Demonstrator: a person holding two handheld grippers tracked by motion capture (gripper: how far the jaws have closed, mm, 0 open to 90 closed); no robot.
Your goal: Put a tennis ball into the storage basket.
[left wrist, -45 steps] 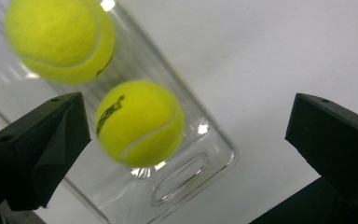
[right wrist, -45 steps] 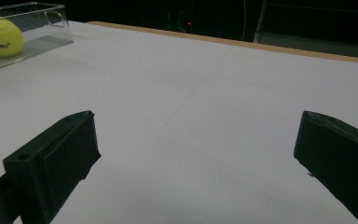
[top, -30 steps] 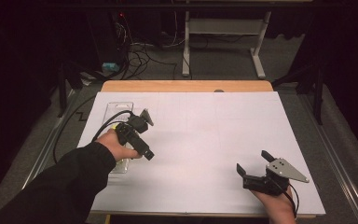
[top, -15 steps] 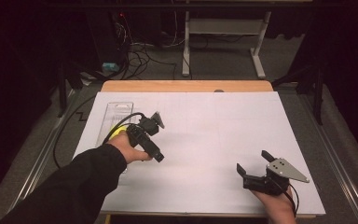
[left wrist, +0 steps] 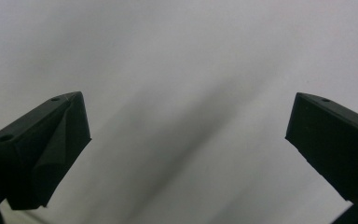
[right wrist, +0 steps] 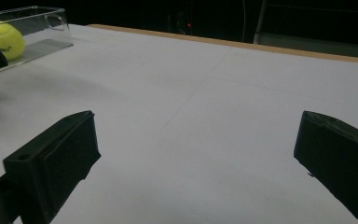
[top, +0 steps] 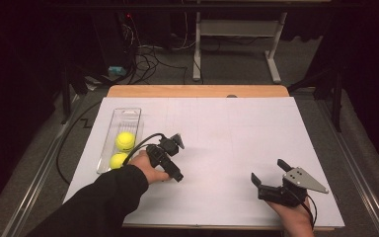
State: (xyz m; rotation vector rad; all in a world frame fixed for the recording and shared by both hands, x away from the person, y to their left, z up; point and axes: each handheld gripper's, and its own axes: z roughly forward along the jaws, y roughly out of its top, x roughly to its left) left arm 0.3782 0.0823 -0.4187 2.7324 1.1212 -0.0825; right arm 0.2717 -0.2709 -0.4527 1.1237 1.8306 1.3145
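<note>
Evidently light and springy, two fuzzy yellow tennis balls (top: 125,141) sit in a clear plastic tray (top: 128,114) just beside the left tool (top: 173,159), jaws apart; grip across the middle. The right tool (top: 267,174) gapes empty.

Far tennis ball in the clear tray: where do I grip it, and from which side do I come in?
Come straight down from above. The far ball lies in an open-topped tray whose long walls flank it, and the near ball sits close behind it, so a sideways approach is blocked. Close the left tongs across its widest part, jaws probably set along the tray's length, one in the bare far end.
</note>
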